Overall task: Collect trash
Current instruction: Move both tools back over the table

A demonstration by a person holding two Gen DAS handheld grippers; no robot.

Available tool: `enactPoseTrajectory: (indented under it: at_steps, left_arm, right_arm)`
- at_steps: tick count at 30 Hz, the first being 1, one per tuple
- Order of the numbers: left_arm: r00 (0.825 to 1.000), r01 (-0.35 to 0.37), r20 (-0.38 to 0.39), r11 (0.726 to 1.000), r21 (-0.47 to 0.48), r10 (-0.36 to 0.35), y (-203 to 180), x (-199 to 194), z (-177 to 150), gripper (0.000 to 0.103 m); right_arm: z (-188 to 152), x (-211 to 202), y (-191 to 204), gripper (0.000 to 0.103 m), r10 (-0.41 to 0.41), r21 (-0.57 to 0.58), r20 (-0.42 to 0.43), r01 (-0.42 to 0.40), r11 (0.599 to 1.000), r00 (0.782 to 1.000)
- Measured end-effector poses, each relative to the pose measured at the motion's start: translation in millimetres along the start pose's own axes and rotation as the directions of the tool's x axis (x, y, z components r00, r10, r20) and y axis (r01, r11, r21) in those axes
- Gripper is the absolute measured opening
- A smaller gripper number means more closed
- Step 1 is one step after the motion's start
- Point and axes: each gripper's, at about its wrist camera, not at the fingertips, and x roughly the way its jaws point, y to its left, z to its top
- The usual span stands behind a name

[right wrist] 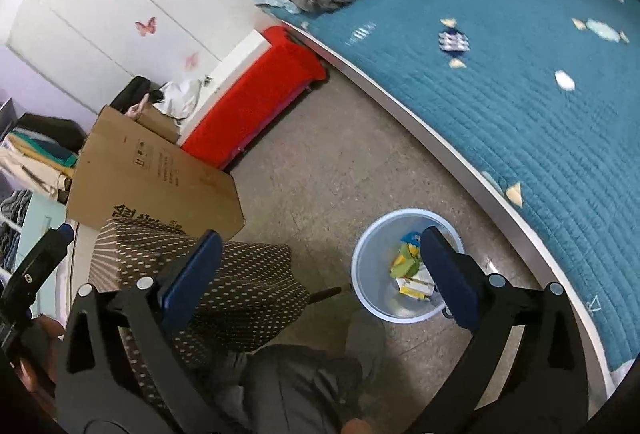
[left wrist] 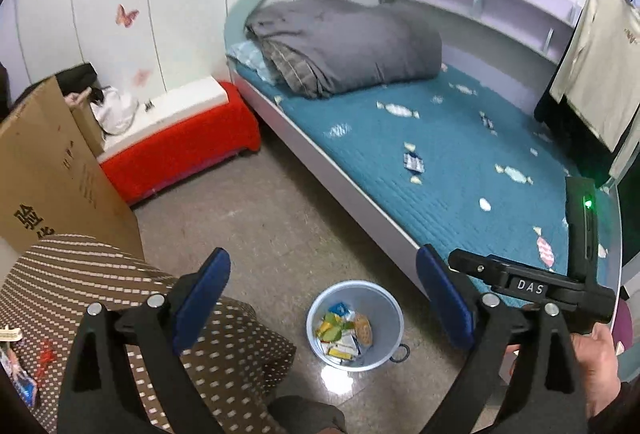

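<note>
A pale blue trash bin stands on the floor beside the bed and holds several colourful wrappers and packets. It also shows in the right wrist view. My left gripper is open and empty, held high above the bin. My right gripper is open and empty too, above the floor just left of the bin. The right gripper's body shows in the left wrist view at the right. Some small colourful litter lies at the far left on the dotted cloth.
A bed with a teal candy-print quilt and a folded grey duvet fills the right. A brown dotted cloth covers a surface at the left. A cardboard box and a red-covered bench stand behind it.
</note>
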Motion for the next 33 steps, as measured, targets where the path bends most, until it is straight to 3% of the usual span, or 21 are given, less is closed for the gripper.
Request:
enactPoseTrajectory:
  at_steps: [7, 13, 18, 23, 27, 33]
  left_arm:
    - [0.992, -0.039, 0.121, 0.999, -0.026, 0.042, 24, -70, -5, 0.094]
    - [0.985, -0.068, 0.15, 0.987, -0.146, 0.09, 72, -120, -20, 0.094]
    - [0.967, -0.122, 0.192, 0.966, -0.227, 0.167, 114, -164, -49, 0.094]
    - [0.944, -0.192, 0.201, 0.932, -0.308, 0.26, 158, -198, -84, 0.094]
    - [0.933, -0.233, 0.164, 0.887, -0.399, 0.319, 200, -214, -114, 0.094]
    - [0.914, -0.282, 0.122, 0.821, -0.496, 0.388, 247, -229, -151, 0.094]
  right_arm:
    - [1, -37, 71, 0.097, 0.05, -0.127, 0.059, -0.042, 0.991, 0.997]
    - [-13, -59, 144, 0.097, 0.099, -0.252, 0.081, -0.076, 0.965, 0.992]
    - [-40, -63, 217, 0.097, 0.139, -0.403, 0.057, -0.105, 0.909, 0.989]
    - [-71, -50, 276, 0.097, 0.156, -0.528, 0.01, -0.127, 0.84, 0.988]
    - [-98, -30, 314, 0.097, 0.157, -0.594, -0.043, -0.152, 0.79, 0.987]
    - [-126, -12, 347, 0.097, 0.15, -0.645, -0.082, -0.167, 0.746, 0.985]
